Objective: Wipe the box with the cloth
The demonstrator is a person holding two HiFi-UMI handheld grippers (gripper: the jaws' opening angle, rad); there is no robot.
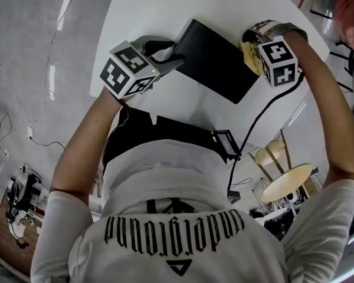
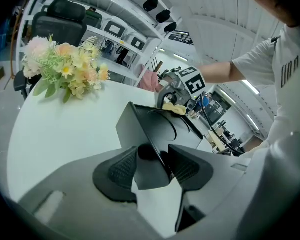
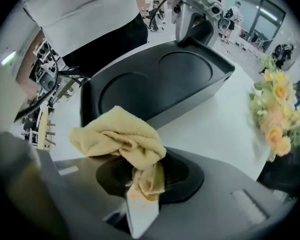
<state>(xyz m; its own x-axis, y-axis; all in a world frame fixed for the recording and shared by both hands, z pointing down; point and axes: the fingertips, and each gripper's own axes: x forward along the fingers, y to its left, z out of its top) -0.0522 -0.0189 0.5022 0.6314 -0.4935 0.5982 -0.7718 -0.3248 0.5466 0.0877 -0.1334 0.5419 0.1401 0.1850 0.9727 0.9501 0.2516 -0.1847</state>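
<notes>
A flat black box (image 1: 215, 58) lies on the round white table (image 1: 147, 16). My left gripper (image 1: 172, 58) is shut on its near left corner, and in the left gripper view the box's edge (image 2: 155, 129) sits pinched between the two pads (image 2: 122, 168). At the box's right end my right gripper (image 1: 252, 40) points steeply down, shut on a crumpled yellow cloth (image 1: 249, 56). In the right gripper view the cloth (image 3: 122, 136) bunches over the jaws, just short of the box (image 3: 160, 81), whose top has two shallow round recesses. The left gripper (image 3: 192, 31) shows at the box's far end.
A bunch of pale yellow and pink flowers (image 2: 65, 66) stands on the table beyond the box, also at the edge of the right gripper view (image 3: 277, 114). A black cable (image 1: 265, 114) trails from the right gripper. Round wooden stools (image 1: 286, 181) stand beside the table.
</notes>
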